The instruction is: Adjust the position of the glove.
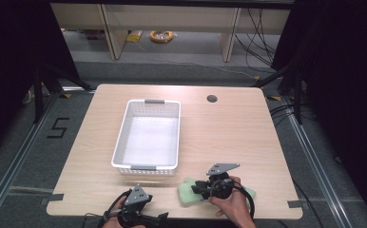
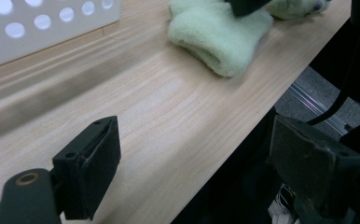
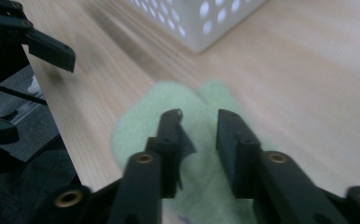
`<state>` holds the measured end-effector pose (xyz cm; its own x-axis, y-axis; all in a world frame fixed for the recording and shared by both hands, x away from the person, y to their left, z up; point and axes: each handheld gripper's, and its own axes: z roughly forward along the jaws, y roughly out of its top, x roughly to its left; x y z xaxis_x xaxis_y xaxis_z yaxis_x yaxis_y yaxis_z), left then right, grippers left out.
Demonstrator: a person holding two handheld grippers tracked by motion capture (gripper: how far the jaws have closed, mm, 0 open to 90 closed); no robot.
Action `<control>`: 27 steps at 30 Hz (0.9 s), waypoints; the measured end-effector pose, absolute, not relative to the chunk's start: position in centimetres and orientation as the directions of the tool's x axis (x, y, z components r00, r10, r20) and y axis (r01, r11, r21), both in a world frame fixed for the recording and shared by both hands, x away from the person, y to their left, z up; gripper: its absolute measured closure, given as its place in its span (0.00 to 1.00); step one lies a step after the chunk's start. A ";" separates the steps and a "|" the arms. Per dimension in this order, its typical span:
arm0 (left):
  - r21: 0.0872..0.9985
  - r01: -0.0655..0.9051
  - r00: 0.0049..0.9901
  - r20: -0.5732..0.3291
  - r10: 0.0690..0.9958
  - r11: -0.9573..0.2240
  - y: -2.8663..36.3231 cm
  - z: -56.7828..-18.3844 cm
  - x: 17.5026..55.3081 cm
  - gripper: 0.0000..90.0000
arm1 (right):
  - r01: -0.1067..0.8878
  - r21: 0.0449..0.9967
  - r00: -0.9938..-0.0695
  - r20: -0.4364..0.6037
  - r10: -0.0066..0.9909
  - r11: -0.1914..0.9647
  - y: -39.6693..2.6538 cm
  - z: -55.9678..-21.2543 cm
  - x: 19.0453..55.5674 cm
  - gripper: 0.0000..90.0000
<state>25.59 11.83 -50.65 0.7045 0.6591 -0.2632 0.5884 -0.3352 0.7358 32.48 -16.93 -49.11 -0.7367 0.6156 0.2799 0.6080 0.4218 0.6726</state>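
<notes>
A pale green fluffy cloth (image 1: 186, 194) lies bunched near the table's front edge, right of centre. My right gripper (image 1: 197, 188), held in a hand, hangs over it and points left. In the right gripper view its jaws (image 3: 199, 116) stand a narrow gap apart just above the cloth (image 3: 136, 128), with green showing between them and nothing pinched. My left gripper (image 1: 161, 217) rests at the front edge, left of the cloth. Its jaws (image 2: 194, 126) are spread wide with only bare table between them, and the cloth (image 2: 215, 39) lies farther ahead.
A white perforated basket (image 1: 120, 142) stands empty at the table's middle, just beyond both grippers, with its wall also in the gripper views (image 2: 52, 23) (image 3: 206, 23). The wooden table (image 1: 229, 133) has a cable hole (image 1: 212, 99) at the back. The front edge drops off right beside the left gripper.
</notes>
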 end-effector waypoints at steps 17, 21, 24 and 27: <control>0.729 0.586 0.712 -0.255 0.655 -0.354 11.9 -50.7 25.7 0.18 | 0.563 0.709 -0.681 0.107 0.724 0.424 -25.5 -46.0 31.1 0.74; 0.734 0.591 0.701 -0.263 0.662 -0.334 11.8 -50.7 25.6 0.18 | 0.574 0.696 -0.666 0.091 0.740 0.431 -26.6 -46.3 30.4 0.74; 0.736 0.591 0.701 -0.266 0.661 -0.331 11.7 -50.7 25.6 0.18 | 0.616 0.668 -0.630 0.099 0.771 0.417 -27.5 -46.7 29.7 0.75; 0.730 0.585 0.712 -0.253 0.655 -0.355 11.9 -50.7 25.7 0.18 | 0.596 0.673 -0.643 0.072 0.762 0.439 -28.1 -46.9 29.8 0.75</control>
